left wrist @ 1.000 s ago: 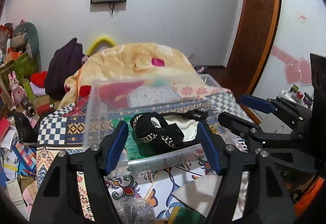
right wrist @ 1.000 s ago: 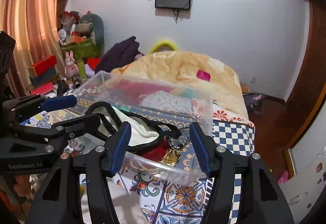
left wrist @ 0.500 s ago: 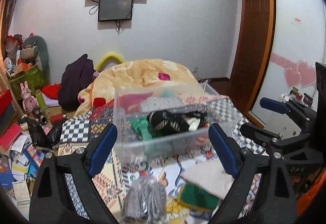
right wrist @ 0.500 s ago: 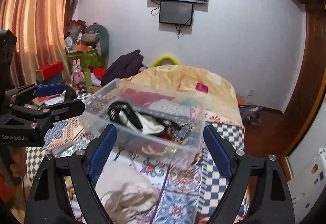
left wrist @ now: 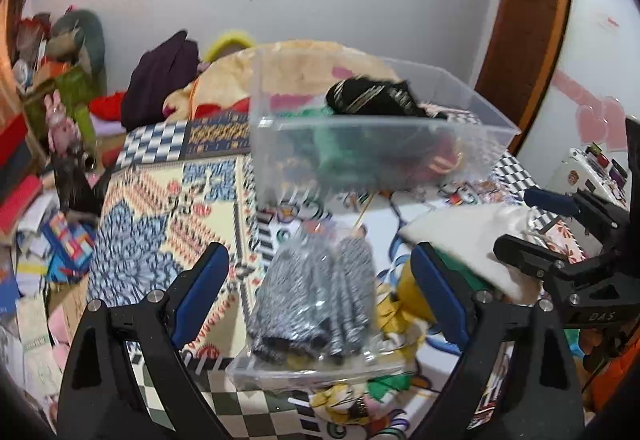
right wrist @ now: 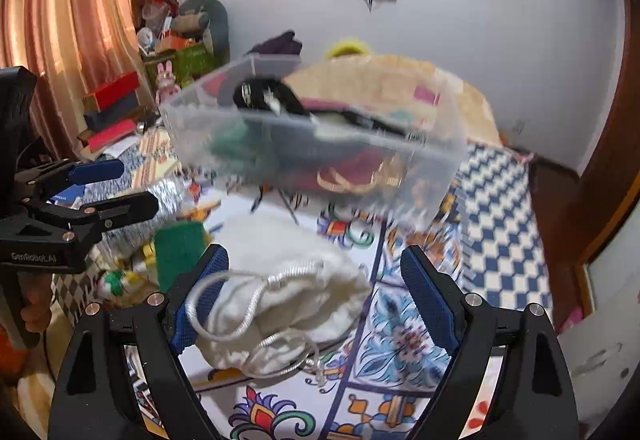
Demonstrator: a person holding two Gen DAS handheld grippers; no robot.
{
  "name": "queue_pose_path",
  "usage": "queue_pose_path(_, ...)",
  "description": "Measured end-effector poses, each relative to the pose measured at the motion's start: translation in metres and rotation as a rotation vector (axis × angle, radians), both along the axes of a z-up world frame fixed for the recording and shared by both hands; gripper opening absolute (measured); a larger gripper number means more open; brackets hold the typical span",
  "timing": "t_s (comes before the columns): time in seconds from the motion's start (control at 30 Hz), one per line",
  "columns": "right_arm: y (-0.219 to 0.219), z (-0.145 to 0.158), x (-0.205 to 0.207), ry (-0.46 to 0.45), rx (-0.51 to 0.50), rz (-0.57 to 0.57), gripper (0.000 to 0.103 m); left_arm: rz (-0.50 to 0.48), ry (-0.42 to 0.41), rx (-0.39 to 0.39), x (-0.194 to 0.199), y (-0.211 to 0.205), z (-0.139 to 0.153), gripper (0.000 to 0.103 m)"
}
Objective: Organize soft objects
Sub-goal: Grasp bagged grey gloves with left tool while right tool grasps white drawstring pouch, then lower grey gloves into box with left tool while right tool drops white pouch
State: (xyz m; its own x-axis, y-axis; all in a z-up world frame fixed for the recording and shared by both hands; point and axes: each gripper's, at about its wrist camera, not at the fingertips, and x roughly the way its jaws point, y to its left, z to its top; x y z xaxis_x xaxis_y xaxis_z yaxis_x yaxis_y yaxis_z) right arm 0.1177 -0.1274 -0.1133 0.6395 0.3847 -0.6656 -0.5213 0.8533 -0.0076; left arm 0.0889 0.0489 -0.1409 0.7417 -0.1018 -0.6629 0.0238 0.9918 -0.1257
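A clear plastic bin stands on the patterned bedspread and holds a black bag, green cloth and red cloth; it also shows in the right wrist view. My left gripper is open, low over a clear packet of grey striped fabric. My right gripper is open, low over a white drawstring pouch. A green cloth lies left of the pouch. Each gripper shows in the other's view: the right, the left.
A beige blanket heap lies behind the bin. Boxes, toys and papers clutter the floor at left. A wooden door frame and a small white unit are at right. A curtain hangs at left.
Both grippers pulled back from the bin and dropped lower. The fabric packet now lies between the left fingers and the white pouch between the right fingers. Both stayed open.
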Motion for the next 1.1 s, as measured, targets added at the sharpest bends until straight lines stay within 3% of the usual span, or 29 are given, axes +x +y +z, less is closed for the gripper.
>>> queue_pose_path(0.3,-0.009,-0.012,-0.001,0.025,0.025,-0.013,0.083,0.029,0.026,-0.018,0.001,0.007,-0.018,0.089)
queue_pose_path(0.37,-0.01,-0.013,-0.002,0.035,0.038,-0.002,0.066,0.025,0.035,-0.031,0.002,0.009,-0.021,0.08)
queue_pose_path(0.5,-0.009,-0.016,-0.002,0.046,0.051,0.012,0.048,0.003,0.034,-0.042,0.001,0.008,-0.023,0.069)
queue_pose_path(0.57,-0.01,-0.014,-0.003,0.045,0.062,0.021,0.034,-0.016,0.033,-0.046,0.0,0.005,-0.023,0.059)
queue_pose_path(0.67,-0.013,-0.012,-0.004,0.041,0.076,0.02,0.024,-0.022,0.017,-0.025,-0.002,0.0,-0.019,0.05)
queue_pose_path(1.1,-0.036,0.025,-0.013,-0.058,0.13,-0.024,0.02,-0.035,-0.074,-0.014,-0.017,-0.006,0.017,0.045)
